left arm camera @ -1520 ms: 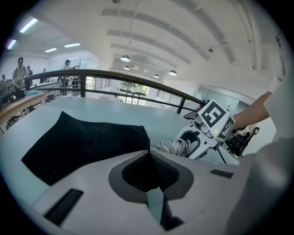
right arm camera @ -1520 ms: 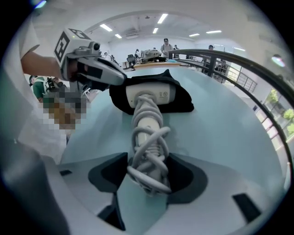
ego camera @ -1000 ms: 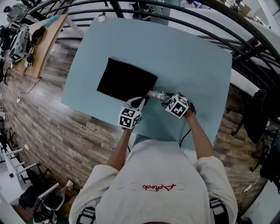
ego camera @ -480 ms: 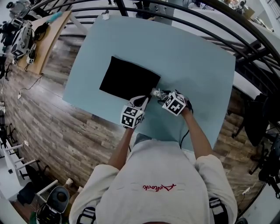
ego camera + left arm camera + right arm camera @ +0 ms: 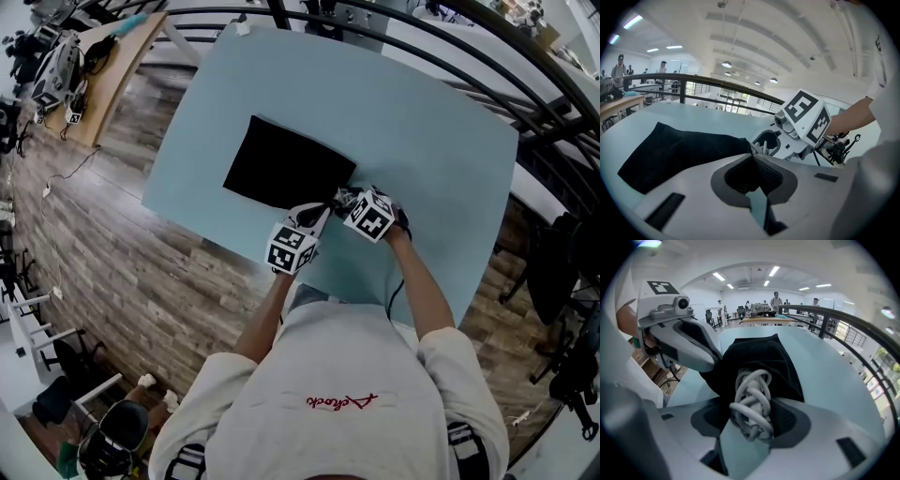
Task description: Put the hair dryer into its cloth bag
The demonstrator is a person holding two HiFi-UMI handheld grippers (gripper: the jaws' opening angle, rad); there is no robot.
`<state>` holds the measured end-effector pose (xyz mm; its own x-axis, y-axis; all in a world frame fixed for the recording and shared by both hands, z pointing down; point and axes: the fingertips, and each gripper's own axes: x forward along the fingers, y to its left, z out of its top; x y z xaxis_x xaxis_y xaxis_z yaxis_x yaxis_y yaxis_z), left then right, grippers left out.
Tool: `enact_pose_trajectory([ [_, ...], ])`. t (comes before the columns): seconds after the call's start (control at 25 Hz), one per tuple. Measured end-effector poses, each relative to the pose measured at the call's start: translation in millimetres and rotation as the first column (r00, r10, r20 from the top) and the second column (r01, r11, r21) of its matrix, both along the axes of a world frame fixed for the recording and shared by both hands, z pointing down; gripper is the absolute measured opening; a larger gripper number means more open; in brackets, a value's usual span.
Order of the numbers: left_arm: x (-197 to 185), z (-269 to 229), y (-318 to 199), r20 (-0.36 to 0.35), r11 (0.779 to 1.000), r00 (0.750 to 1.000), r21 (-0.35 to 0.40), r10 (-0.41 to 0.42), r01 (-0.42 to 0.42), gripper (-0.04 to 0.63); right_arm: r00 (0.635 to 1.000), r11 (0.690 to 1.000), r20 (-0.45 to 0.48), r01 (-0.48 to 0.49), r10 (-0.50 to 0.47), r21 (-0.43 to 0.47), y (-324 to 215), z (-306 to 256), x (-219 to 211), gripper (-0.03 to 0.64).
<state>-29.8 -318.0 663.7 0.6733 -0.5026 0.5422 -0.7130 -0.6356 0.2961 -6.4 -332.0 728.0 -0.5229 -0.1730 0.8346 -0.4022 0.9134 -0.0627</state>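
Fingers on the left gripper (image 5: 322, 214) sit pressed together on the near edge of the black cloth bag (image 5: 286, 169), which lies flat on the pale blue table (image 5: 422, 122). Just beside it, the right gripper (image 5: 339, 200) reaches in at the same corner of the bag. A little pale cord (image 5: 337, 197) shows at its tip.

From the left gripper view, the left gripper (image 5: 753, 157) has its jaws closed on a fold of dark fabric. The cloth bag (image 5: 679, 150) stretches away to the left from that pinch. The right gripper (image 5: 765, 143) stands at the bag's mouth with loops of white cord (image 5: 761, 148) showing.

From the right gripper view, the right gripper (image 5: 751, 416) is clamped around a coiled white cord bundle (image 5: 752, 401), its jaws held wide by the coil. The bundle's far end meets the opening of the cloth bag (image 5: 761, 355). The left gripper (image 5: 712, 364) holds up the bag's rim at the left.

No view shows the hair dryer body, so I cannot tell whether it is already inside. Judging by this, the cord is at the mouth and not yet in. Pushing it through and letting go is what remains.

Compared with a second ago, the right gripper has closed in on the bag and the left gripper. Less pale cord is exposed between them, and the left pinch is unchanged.
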Motion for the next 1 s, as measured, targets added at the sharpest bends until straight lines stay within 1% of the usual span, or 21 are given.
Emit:
enact_pose_trajectory([
  [0.28, -6.6, -7.1, -3.4, -0.025, 1.0, 1.0, 0.003, -0.011, 0.011, 0.012, 1.0, 1.0, 0.011, 0.025, -0.026, 0.01, -11.4, 6.0, -22.1, 0.265],
  [0.64, -16.2, -14.7, -10.9, -0.054, 1.0, 0.998, 0.006, -0.013, 0.014, 0.012, 0.994, 0.996, 0.069, 0.081, -0.083, 0.02, -25.5, 10.9, -58.1, 0.267],
  [0.92, -26.9, -14.1, -12.1, -0.08, 0.999, 0.996, -0.011, -0.048, 0.047, 0.012, 0.984, 0.992, 0.129, 0.122, -0.125, 0.032, -29.4, 20.0, -79.6, 0.272],
  [1.0, -29.5, -13.4, -10.5, -0.086, 0.998, 0.995, -0.017, -0.055, 0.053, 0.012, 0.982, 0.991, 0.133, 0.129, -0.132, 0.03, -27.9, 23.6, -82.4, 0.275],
])
